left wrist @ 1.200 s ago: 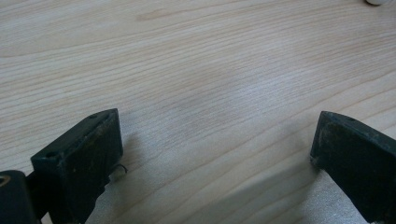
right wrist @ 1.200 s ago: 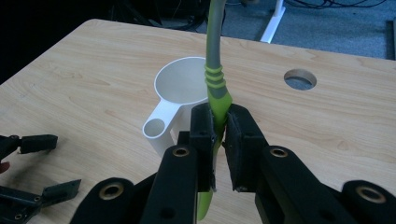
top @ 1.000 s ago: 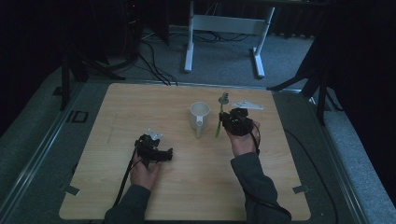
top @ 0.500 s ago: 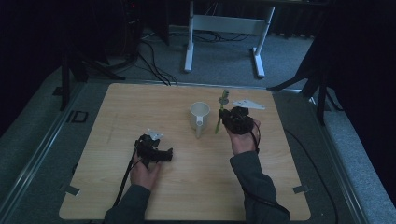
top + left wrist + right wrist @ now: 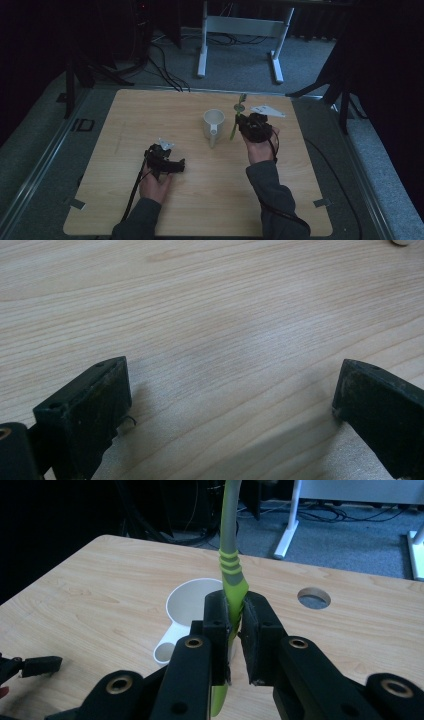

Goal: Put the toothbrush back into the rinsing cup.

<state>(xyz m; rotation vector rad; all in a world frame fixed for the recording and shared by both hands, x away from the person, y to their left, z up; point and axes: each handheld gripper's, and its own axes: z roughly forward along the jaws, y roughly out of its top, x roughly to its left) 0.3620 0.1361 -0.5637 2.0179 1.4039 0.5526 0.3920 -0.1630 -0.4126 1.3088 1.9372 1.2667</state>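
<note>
I worked at a pale wooden table [image 5: 150, 115] with rounded corners and a round cable hole [image 5: 314, 598] just beyond my right tongs. Grey carpet [image 5: 240, 75] lay ahead of my tongs, crossed by black cables [image 5: 165, 65]. A white desk frame [image 5: 240, 30] stood farther ahead. The room was dim; dark stands, perhaps tripods [image 5: 75, 75], flanked the table on both sides.
</note>
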